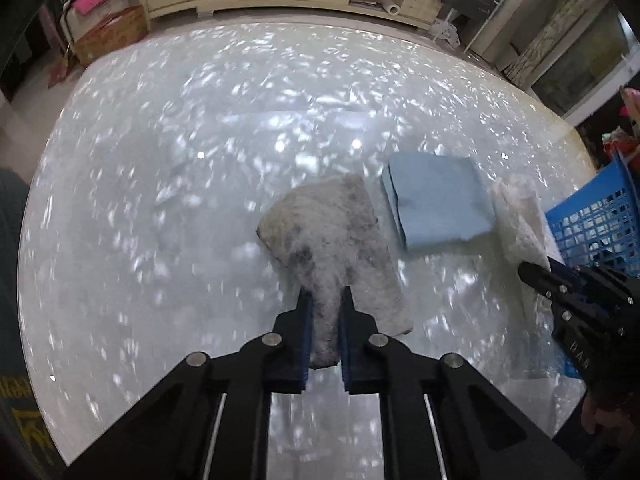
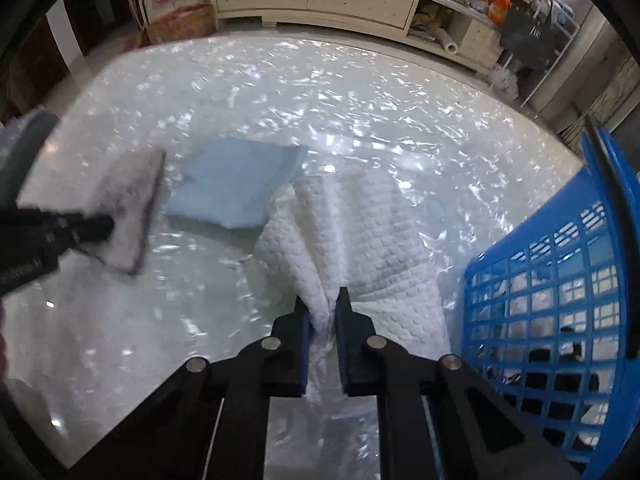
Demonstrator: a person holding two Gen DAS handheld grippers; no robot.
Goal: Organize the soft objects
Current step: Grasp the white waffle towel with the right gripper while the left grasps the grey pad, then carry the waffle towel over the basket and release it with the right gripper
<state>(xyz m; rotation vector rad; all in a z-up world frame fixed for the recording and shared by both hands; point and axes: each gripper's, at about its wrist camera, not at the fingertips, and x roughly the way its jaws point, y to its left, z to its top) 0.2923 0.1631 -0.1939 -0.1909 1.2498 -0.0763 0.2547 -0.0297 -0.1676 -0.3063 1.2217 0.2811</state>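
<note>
My left gripper (image 1: pixel 325 294) is shut on a grey speckled fuzzy cloth (image 1: pixel 332 236), which it holds just over the glossy white table (image 1: pixel 160 208). It also shows in the right wrist view (image 2: pixel 132 208), at the left. My right gripper (image 2: pixel 322 304) is shut on a white quilted towel (image 2: pixel 360 232) that lies bunched on the table. A folded light blue cloth (image 1: pixel 438 196) lies between the two, also in the right wrist view (image 2: pixel 236 180). The right gripper shows at the right edge of the left wrist view (image 1: pixel 532 274).
A blue plastic lattice basket (image 2: pixel 560 280) stands at the table's right edge with white and dark items inside; it also shows in the left wrist view (image 1: pixel 596 220). Beyond the table stand a cream cabinet (image 2: pixel 316 0) and a brown box (image 1: pixel 112 34).
</note>
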